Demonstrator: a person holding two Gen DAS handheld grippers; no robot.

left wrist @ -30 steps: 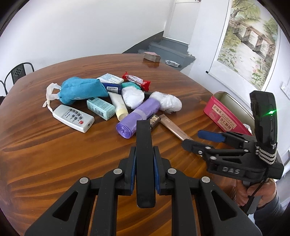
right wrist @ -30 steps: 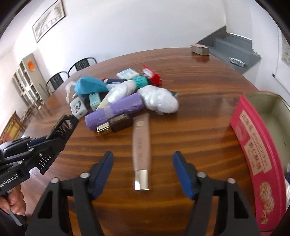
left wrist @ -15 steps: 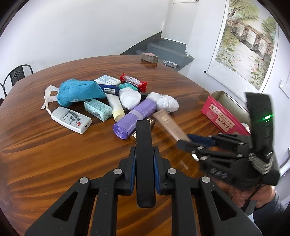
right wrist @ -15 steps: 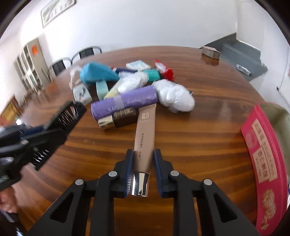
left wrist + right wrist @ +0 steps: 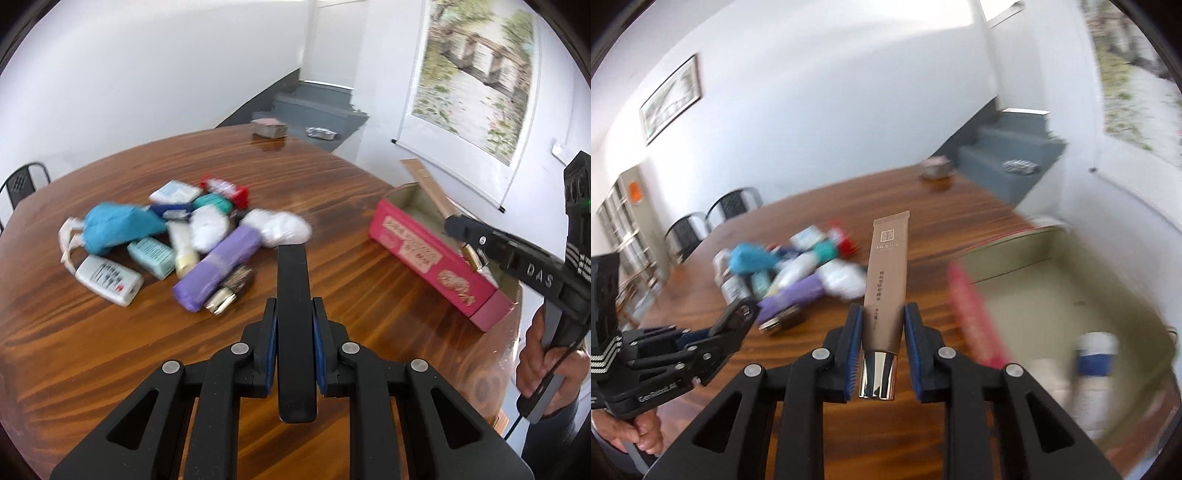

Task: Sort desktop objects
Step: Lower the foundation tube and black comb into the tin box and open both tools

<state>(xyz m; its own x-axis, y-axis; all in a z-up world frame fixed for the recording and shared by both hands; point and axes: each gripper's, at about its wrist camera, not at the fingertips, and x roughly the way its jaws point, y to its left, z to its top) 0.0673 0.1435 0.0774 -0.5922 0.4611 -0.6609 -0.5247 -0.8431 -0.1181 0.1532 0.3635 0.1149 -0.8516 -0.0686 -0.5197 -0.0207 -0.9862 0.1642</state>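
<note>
Probably home: dining table (image 5: 332, 177), scroll painting (image 5: 476, 74), stairs (image 5: 314, 99).

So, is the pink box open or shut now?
Open. The pink box has no lid on top, its greenish inside shows, and a white and blue bottle lies inside.

Bright, even daylight. Glare seen on counter (image 5: 280, 173) at upper centre of left view. Right view heavily motion-blurred, worst at right side. Fisheye bending, dark vignette at corners.

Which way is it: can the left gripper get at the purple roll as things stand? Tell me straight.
Probably yes. The purple roll lies at the near edge of the pile with bare table before it, and nothing is stacked on it. But the left gripper is shut and must open first.
</note>
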